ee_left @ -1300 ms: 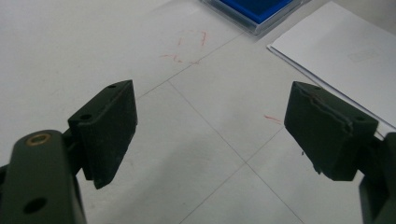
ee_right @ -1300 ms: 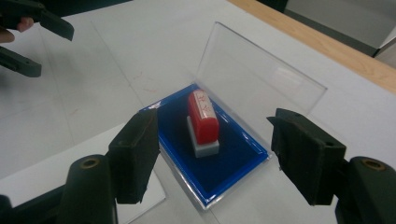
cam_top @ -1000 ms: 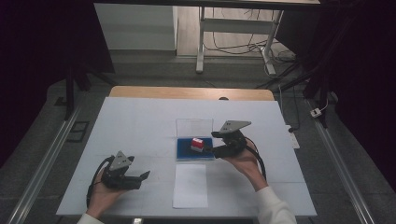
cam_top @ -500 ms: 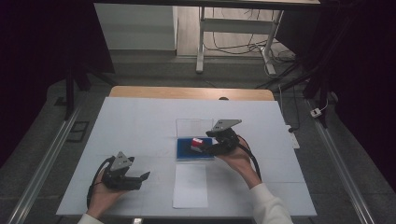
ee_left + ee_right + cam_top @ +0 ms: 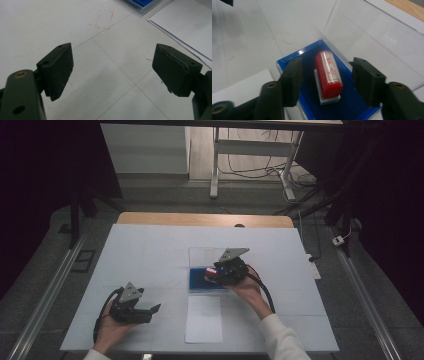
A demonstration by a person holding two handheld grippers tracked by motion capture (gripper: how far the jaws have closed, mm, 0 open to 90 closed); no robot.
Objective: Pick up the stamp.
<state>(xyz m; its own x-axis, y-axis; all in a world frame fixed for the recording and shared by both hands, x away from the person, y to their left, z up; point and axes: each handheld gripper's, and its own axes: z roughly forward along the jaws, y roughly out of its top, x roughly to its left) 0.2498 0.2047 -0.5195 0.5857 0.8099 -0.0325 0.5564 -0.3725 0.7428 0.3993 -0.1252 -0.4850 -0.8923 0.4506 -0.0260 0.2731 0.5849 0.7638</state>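
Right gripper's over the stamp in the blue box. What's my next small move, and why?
Probably ease the right gripper slightly lower and finish closing. Its jaws have just been closing and straddle the red stamp in the blue box, but both pads still stand clear of its sides.

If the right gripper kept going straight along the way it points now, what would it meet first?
Most likely the red stamp lying in the blue tray: it sits straight ahead of the right gripper, between its closing jaws, which do not seem to touch it yet.
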